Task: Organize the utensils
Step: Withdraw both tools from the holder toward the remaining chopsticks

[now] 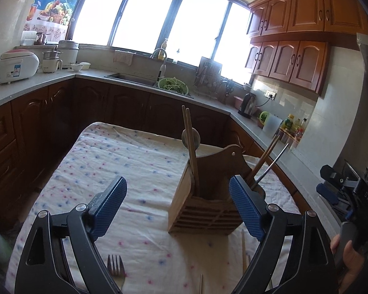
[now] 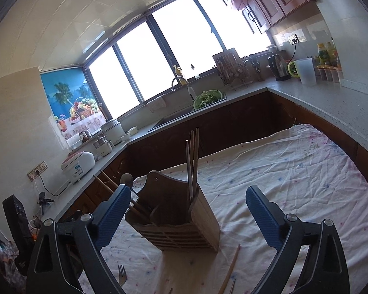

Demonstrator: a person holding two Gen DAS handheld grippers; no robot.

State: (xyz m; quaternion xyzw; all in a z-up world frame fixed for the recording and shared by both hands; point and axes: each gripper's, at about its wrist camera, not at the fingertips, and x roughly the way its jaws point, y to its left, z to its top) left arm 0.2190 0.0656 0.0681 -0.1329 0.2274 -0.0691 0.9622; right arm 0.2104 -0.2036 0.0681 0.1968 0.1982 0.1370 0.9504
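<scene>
On top of the dotted tablecloth (image 1: 115,161) covering the table sits the wooden utensil holder (image 1: 203,215), and it's already partly loaded: a pair of chopsticks (image 1: 190,147) stands upright in one compartment with what looks like a spoon (image 1: 190,138) peeking up behind them, and another wooden stick plus a metal handle (image 1: 272,165) lean out of the other side. So I'd say we're maybe halfway. Still lying loose on the cloth near the front edge are a fork (image 1: 115,265) and a couple of chopsticks (image 2: 229,269), so those are what's left to collect. Both tools are empty-handed right now: the left gripper (image 1: 177,207) has its jaws spread wide with nothing between them, and the right gripper (image 2: 187,216) is equally wide, gripping nothing. Next up is probably grabbing the fork or those stray sticks.
</scene>
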